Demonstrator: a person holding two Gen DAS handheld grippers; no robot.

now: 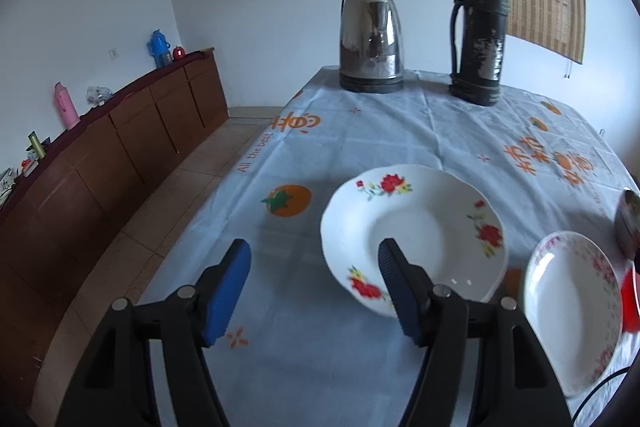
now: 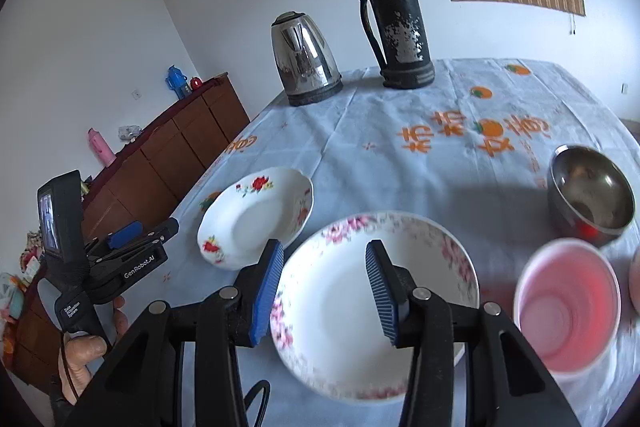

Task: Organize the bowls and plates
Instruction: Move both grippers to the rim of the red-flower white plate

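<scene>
We are hovering the right gripper, fingers parted, over the pink-flowered plate sitting on the bench beside the pink cup.

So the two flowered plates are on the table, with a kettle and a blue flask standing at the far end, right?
Not quite: the flask is black and worn, not blue, as the right wrist view shows. Both flowered plates do lie on the table, and the kettle stands beside the flask.
</scene>
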